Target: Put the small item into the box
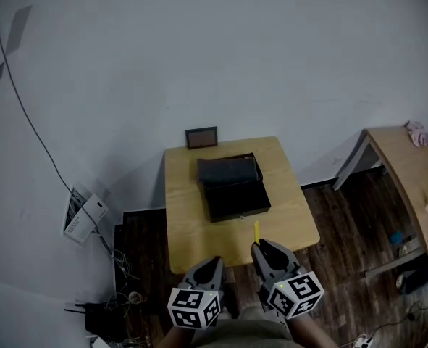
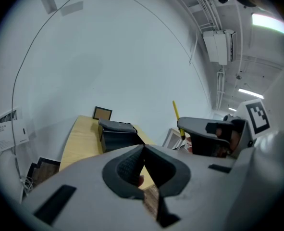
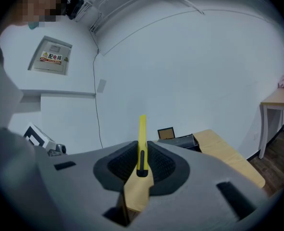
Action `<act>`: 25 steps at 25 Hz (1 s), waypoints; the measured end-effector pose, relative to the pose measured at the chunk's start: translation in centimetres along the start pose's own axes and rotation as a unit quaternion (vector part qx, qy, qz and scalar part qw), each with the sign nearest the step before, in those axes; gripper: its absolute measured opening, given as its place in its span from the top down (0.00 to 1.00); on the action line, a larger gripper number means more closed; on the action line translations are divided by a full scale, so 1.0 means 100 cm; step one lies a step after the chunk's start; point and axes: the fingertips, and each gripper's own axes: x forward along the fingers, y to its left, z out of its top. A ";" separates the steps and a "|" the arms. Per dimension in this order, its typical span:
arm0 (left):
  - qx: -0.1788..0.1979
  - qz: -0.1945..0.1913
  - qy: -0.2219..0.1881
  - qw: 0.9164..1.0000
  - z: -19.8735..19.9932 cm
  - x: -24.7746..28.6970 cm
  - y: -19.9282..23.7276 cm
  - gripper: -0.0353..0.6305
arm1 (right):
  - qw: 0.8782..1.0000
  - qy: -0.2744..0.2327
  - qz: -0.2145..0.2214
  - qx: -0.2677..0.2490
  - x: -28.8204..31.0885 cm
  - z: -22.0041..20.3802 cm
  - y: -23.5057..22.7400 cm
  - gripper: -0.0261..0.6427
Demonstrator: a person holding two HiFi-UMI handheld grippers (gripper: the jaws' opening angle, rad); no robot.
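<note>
A black box (image 1: 235,194) stands open in the middle of the small wooden table (image 1: 188,227), its lid (image 1: 228,170) tipped back toward the wall. Just above the table's near edge, my right gripper (image 1: 261,247) is shut on a thin yellow stick-like item (image 1: 256,231) that points toward the box. In the right gripper view the yellow item (image 3: 142,138) stands up between the pads, with the box (image 3: 179,141) beyond it. My left gripper (image 1: 215,262) hangs beside it at the near edge, shut and empty (image 2: 142,148). In the left gripper view the box (image 2: 117,134) lies ahead.
A small dark framed panel (image 1: 201,137) leans on the wall at the table's far edge. A second wooden table (image 1: 409,176) stands at the right. A white device (image 1: 83,214) and cables (image 1: 119,267) lie on the dark floor at the left.
</note>
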 end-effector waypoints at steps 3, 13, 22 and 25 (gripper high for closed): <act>-0.004 0.003 0.003 1.000 0.003 0.009 0.009 0.94 | 1.000 0.004 -0.002 0.003 0.009 -0.001 -0.008 0.88; -0.011 0.024 0.007 1.000 0.023 0.063 0.029 0.94 | 1.000 0.019 0.017 -0.001 0.062 0.009 -0.054 0.88; -0.043 0.071 -0.008 0.997 0.062 0.112 0.054 0.94 | 0.996 0.049 0.073 -0.026 0.125 0.036 -0.084 0.88; -0.052 0.087 -0.010 0.995 0.066 0.126 0.062 0.94 | 0.994 0.062 0.086 -0.031 0.143 0.036 -0.095 0.88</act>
